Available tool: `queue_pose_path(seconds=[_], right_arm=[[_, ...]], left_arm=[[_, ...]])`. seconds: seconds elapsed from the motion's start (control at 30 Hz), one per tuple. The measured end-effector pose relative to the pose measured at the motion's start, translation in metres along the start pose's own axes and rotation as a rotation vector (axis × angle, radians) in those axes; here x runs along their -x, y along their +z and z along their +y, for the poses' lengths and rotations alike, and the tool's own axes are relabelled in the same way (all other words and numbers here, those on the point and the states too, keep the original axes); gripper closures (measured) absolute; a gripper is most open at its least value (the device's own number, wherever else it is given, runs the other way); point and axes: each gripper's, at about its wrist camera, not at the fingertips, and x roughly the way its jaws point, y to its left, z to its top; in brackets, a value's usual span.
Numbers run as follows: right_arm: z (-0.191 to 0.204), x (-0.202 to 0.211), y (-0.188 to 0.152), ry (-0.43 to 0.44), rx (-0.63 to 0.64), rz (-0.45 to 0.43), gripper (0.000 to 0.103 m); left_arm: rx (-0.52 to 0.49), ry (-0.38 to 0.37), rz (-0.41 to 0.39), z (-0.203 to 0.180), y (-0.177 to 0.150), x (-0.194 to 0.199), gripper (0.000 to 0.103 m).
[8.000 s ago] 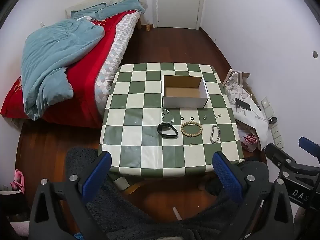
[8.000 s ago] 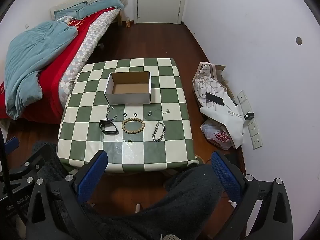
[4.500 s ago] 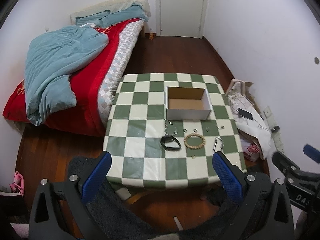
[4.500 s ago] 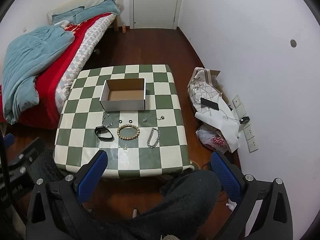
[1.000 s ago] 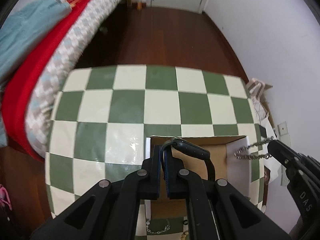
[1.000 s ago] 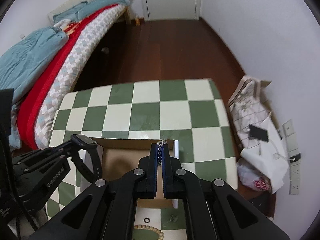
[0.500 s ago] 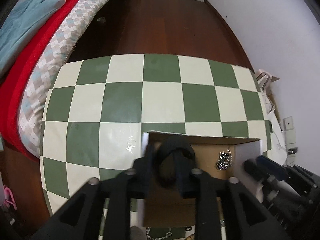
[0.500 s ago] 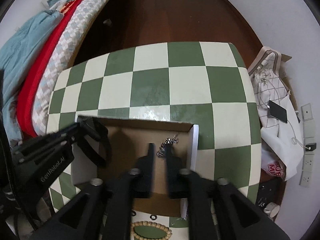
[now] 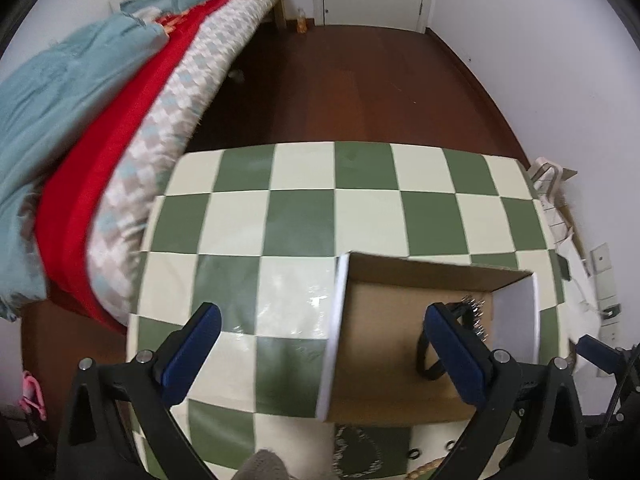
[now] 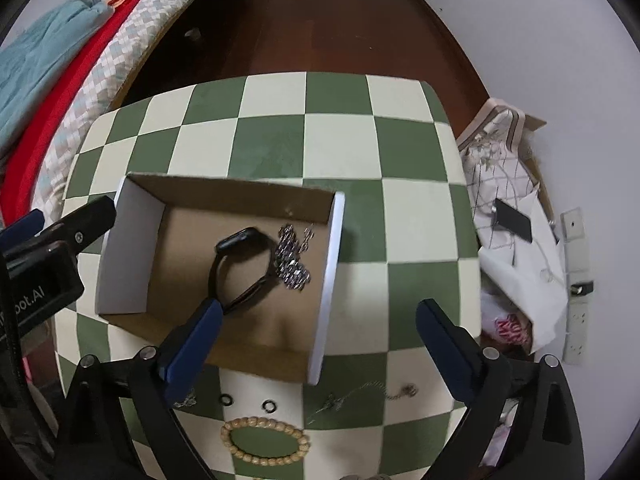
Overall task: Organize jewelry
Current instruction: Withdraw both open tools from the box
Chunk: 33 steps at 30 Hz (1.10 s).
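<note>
Looking down the left wrist view, the left gripper (image 9: 320, 344) has its jaws opening, already wide apart with nothing between the pads. It hangs over the near left corner of the cardboard box (image 9: 400, 384), which sits on the checkered tabletop (image 9: 248, 224). Behind its right finger part of the black watch band (image 9: 430, 360) shows on the box floor, with the silver chain bracelet (image 9: 474, 316) bunched beyond it. This steep downward aim suits dropping pieces inside the walls instead of onto the tabletop.

Through the right wrist view, the right gripper (image 10: 320, 332) is likewise opening, its jaws spread and empty, poised above the box (image 10: 332, 264). The watch band (image 10: 240, 264) lies looped on the cardboard floor, touching the heaped chain bracelet (image 10: 292, 260), both near the right wall. Outside the box, on the near tabletop (image 10: 404, 216), wait the wooden bead bracelet (image 10: 264, 442), two small dark rings (image 10: 226, 399) and a thin chain necklace (image 10: 368, 394). Those loose pieces look like the remaining work, so the sorting seems early on.
</note>
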Motion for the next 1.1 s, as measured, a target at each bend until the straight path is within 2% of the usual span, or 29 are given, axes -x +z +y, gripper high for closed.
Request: queue_pose_path(seconds=[0.2,0.47,0.8,1.1], right_arm=[[0.008,0.006,-0.027,0.004,-0.022,-0.039,0.004],[0.015,0.037,-0.057,-0.027,-0.039,-0.139,0.004],[0.02,0.098,-0.091,-0.054,-0.057,-0.279,0.004],[0.024,0.145,-0.12,-0.021,-0.086,-0.364,0.004]], left_arm=[[-0.018,0.07,-0.044,0.011,-0.024,0.014,0.0],[-0.004,0.074,-0.117,0.026,-0.051,0.049,0.0],[0.001,0.063,-0.247,0.037,-0.076,0.116,0.0],[0.004,0.061,-0.294,0.044,-0.106,0.149,0.0]])
